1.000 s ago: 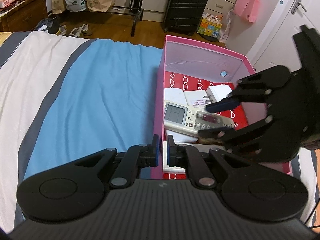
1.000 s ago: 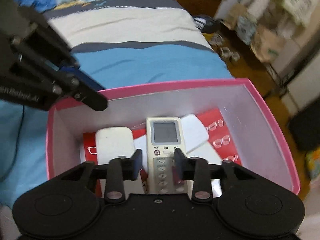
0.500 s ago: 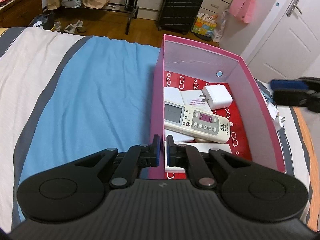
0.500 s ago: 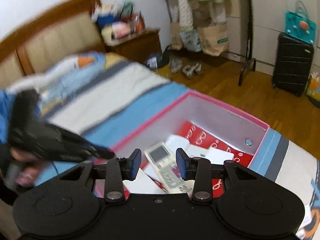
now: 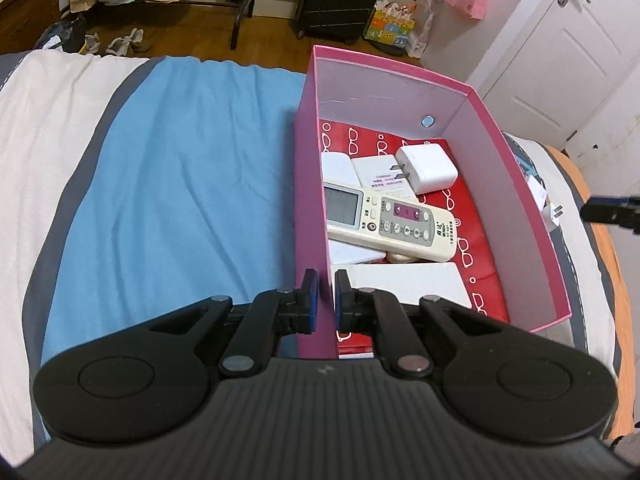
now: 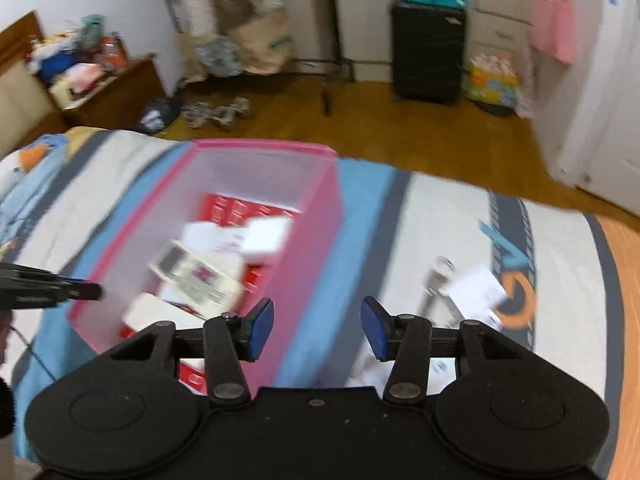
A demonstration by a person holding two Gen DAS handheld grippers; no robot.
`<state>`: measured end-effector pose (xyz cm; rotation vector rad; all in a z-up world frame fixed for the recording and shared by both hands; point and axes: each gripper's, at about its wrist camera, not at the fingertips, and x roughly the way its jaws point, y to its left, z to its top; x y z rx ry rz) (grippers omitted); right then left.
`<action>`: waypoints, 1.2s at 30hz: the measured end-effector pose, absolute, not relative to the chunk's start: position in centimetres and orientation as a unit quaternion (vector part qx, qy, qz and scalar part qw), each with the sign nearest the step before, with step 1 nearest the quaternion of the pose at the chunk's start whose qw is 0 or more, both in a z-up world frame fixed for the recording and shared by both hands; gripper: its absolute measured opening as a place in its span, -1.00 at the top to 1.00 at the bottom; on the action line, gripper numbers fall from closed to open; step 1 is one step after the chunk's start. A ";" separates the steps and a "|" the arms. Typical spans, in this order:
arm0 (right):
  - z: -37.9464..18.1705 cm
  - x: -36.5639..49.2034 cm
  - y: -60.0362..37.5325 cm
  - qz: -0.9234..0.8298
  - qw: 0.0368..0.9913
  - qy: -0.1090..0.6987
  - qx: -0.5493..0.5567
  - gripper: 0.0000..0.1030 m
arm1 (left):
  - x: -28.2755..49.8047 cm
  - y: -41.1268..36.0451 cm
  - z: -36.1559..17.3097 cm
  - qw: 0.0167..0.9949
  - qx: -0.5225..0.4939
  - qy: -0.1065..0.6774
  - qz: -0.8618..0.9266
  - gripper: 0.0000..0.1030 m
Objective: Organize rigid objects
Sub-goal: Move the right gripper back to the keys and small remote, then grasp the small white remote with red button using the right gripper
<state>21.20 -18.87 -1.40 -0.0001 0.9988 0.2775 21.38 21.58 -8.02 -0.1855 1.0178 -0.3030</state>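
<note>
Beside the bed's blue stripe, left claw (image 5: 324, 294) pinches the pink box (image 5: 308, 184) wall; right claw (image 6: 317, 330) has just spread, empty.

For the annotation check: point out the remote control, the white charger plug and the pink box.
remote control (image 5: 394, 222), left wrist view, on its button panel.
white charger plug (image 5: 430, 169), left wrist view, on its top face.
pink box (image 5: 307, 184), left wrist view, on its outer left wall.
</note>
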 end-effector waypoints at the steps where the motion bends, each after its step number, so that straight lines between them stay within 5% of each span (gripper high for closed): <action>1: -2.3 21.2 -19.6 0.124 0.865 0.487 0.003 -0.04 | 21.4 21.4 -8.0 0.859 -0.085 0.484 -0.143 0.87; 13: -10.6 23.4 -25.1 0.016 0.815 0.575 0.068 -0.15 | 21.1 20.5 -7.8 0.872 -0.055 0.469 -0.130 0.90; 20: -12.6 23.4 -25.7 0.024 0.839 0.534 0.100 -0.21 | 21.1 20.5 -8.1 0.871 -0.054 0.471 -0.125 0.90; 23: -12.0 22.9 -25.3 0.020 0.865 0.500 0.037 0.48 | 21.1 20.3 -8.0 0.871 -0.052 0.473 -0.122 0.90; 24: -11.7 22.8 -25.1 0.023 0.866 0.500 0.007 0.91 | 21.1 20.3 -8.0 0.871 -0.052 0.474 -0.121 0.90; 25: -11.4 22.8 -25.2 0.031 0.864 0.502 -0.007 0.95 | 21.0 20.2 -8.0 0.870 -0.052 0.474 -0.121 0.90; 29: -11.0 22.6 -26.7 0.044 0.848 0.526 0.043 0.86 | 21.2 20.5 -8.2 0.869 -0.059 0.476 -0.124 0.89; 36: -12.7 22.6 -27.1 0.038 0.826 0.542 0.147 0.16 | 21.3 20.7 -8.2 0.868 -0.064 0.478 -0.122 0.89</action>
